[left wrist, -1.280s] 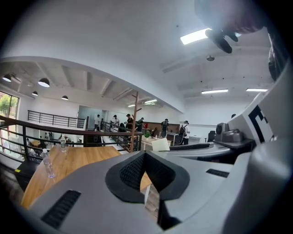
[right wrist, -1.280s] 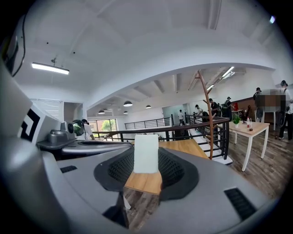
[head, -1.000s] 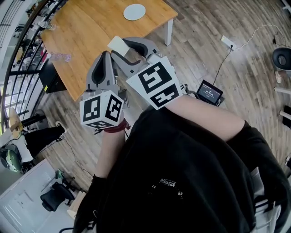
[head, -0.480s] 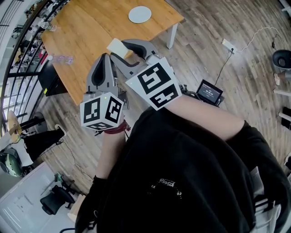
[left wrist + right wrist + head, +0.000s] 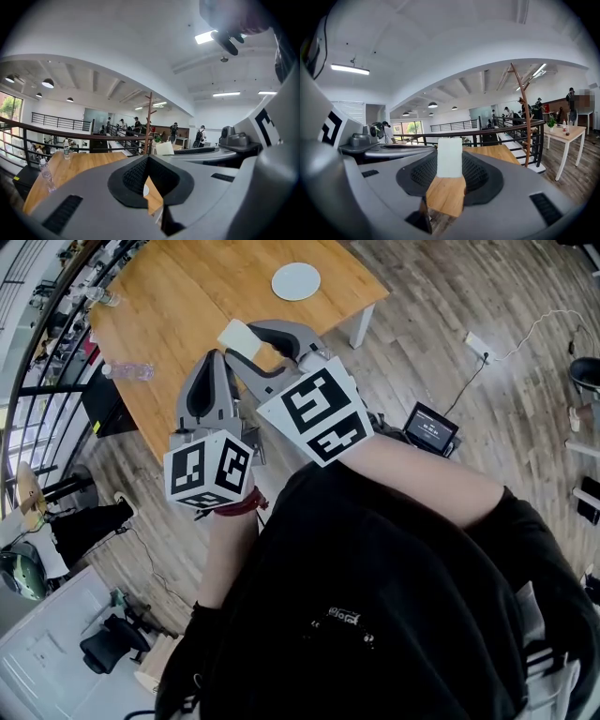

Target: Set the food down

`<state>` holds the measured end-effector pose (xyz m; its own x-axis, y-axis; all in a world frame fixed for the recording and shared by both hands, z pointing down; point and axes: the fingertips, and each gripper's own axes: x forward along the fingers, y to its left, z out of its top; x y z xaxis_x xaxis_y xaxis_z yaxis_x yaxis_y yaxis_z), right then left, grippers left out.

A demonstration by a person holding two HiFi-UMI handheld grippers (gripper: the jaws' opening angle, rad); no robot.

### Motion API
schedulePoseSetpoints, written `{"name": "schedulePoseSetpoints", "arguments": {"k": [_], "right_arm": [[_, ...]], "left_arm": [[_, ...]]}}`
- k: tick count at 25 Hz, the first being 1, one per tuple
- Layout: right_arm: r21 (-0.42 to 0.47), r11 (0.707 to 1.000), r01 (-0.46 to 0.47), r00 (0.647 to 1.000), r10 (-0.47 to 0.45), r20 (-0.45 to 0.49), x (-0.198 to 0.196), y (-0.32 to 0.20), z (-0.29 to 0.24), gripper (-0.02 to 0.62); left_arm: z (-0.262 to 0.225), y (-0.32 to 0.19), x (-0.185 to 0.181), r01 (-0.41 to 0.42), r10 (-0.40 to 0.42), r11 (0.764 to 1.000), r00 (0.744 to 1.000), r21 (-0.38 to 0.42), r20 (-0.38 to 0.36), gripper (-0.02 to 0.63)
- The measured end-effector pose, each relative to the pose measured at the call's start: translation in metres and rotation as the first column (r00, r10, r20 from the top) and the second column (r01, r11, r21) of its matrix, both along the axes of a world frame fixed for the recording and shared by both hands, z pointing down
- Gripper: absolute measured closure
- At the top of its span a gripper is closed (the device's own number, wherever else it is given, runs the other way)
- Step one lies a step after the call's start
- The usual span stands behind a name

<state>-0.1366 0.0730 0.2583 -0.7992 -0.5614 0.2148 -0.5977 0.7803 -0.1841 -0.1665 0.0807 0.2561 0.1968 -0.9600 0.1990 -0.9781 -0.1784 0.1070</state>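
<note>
1. We have the right gripper [image 5: 246,341] clamped on the food [image 5: 238,335], a pale, flat, rectangular block. In the right gripper view both jaws press against its sides, and it stands upright between them.
2. From the head view, the food sits in the air over the wooden table [image 5: 187,296], above the table's near edge and not touching the tabletop.
3. Our left gripper [image 5: 216,357] is closed with nothing in it. In the left gripper view its jaw tips meet, and only a sliver of the table shows through the gap below them. It hangs just beside the right gripper, over the same near edge of the table.
4. A round, pale plate [image 5: 296,281] lies flat on the table, well beyond the food, toward the end carried by the white table leg [image 5: 362,324].
5. A clear plastic bottle [image 5: 127,370] lies on its side on the table's opposite end, well apart from the plate.
6. On the plank floor [image 5: 422,343], off the leg end of the table, sits a small device with a lit screen [image 5: 432,430].
7. Past the table's far side runs a dark railing [image 5: 487,133].
</note>
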Motion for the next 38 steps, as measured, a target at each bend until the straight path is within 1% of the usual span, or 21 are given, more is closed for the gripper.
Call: {"name": "schedulePoseSetpoints", "arguments": {"k": [6, 15, 25, 28, 32, 38], "right_arm": [[-0.015, 0.999, 0.037, 0.999, -0.037, -0.004, 0.0, -0.045, 0.005, 0.428], [-0.038, 0.996, 0.083, 0.997, -0.083, 0.002, 0.005, -0.099, 0.009, 0.428], [-0.072, 0.992, 0.103, 0.995, -0.101, 0.024, 0.028, -0.142, 0.019, 0.428], [-0.082, 0.991, 0.103, 0.995, -0.101, 0.026, 0.033, -0.15, 0.024, 0.428], [-0.092, 0.992, 0.088, 0.996, -0.084, 0.04, 0.04, -0.16, 0.025, 0.428], [-0.08, 0.994, 0.069, 0.997, -0.066, 0.043, 0.03, -0.179, 0.022, 0.428]], "left_arm": [[0.005, -0.044, 0.001, 0.028, -0.028, 0.999, 1.0, -0.016, -0.004, 0.603], [0.009, -0.097, 0.006, 0.064, -0.064, 0.997, 0.998, -0.04, 0.012, 0.603], [0.018, -0.14, 0.03, 0.095, -0.093, 0.993, 0.995, -0.071, 0.029, 0.603], [0.022, -0.148, 0.034, 0.094, -0.092, 0.992, 0.995, -0.082, 0.027, 0.603], [0.023, -0.158, 0.041, 0.073, -0.07, 0.993, 0.997, -0.091, 0.041, 0.603], [0.02, -0.178, 0.031, 0.053, -0.05, 0.995, 0.998, -0.082, 0.045, 0.603]]}}
